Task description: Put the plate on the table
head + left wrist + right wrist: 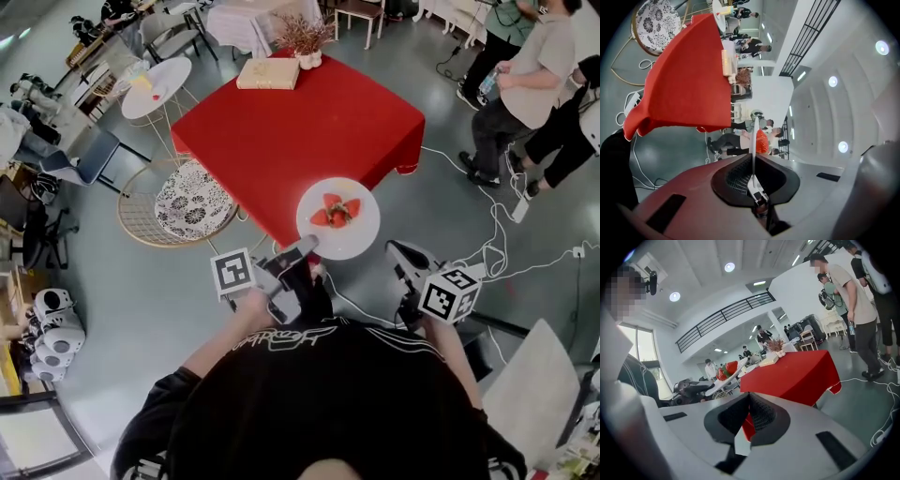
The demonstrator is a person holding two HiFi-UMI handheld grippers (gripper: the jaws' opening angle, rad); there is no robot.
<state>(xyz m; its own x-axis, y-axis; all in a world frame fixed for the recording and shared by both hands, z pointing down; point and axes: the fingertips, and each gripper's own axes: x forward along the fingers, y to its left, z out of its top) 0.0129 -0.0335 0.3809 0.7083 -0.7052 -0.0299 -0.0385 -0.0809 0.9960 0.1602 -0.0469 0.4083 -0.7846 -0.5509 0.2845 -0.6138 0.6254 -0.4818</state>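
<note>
A white plate [362, 234] with strawberries [335, 211] hangs over the near corner of the red table [300, 131]. My left gripper [305, 249] is shut on the plate's near rim. In the left gripper view the plate [753, 136] stands edge-on between the jaws [753, 161], with the red table [689, 79] beyond it. My right gripper [399, 253] is to the right of the plate, apart from it, shut and holding nothing. The right gripper view [749, 397] shows the plate [733, 375] with its strawberries [727, 369] at the left and the table [797, 371] ahead.
A flat box [268, 73] and a pot of dried flowers [305, 42] sit at the table's far edge. A wicker chair with a patterned cushion [187, 199] stands left of the table, near a small white round table [155, 86]. People [525, 84] stand at the right; cables [487, 246] lie on the floor.
</note>
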